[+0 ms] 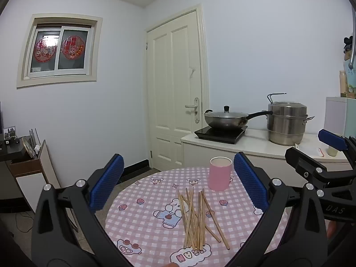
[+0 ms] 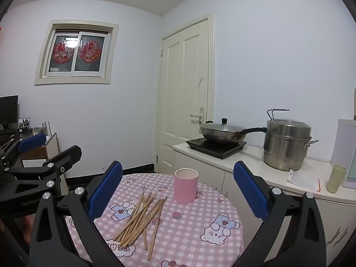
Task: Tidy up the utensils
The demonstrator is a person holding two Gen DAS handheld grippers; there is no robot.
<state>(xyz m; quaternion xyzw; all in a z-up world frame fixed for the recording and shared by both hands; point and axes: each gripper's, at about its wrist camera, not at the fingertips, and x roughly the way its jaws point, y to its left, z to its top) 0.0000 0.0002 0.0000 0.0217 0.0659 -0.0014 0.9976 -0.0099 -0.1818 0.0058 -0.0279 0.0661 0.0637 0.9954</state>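
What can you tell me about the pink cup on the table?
The pink cup is a plain, straight-sided cylinder with a matte surface and a paler inside, with no handle or lid. It stands upright and open-topped on the pink checked tablecloth, towards the table's far side. Nothing shows above its rim. The loose wooden chopsticks lie just in front of it, apparently not touching. Neither gripper touches it.

tablecloth (image 1: pixel 155 200): pink and white check, printed with white cartoon bears in pale blue
cup (image 1: pixel 219 173): plain pink, at 12 o'clock from the sticks
chopsticks (image 1: pixel 195 220): light tan wood
my left gripper (image 1: pixel 178 178): black frame, blue ribbed pads
my right gripper (image 2: pixel 178 189): black frame, blue pads
door (image 1: pixel 175 89): cream
wok (image 1: pixel 225 120): grey metal, black handle, at 1 o'clock
steamer pot (image 1: pixel 286 122): silver steel
window stickers (image 1: pixel 57 49): red
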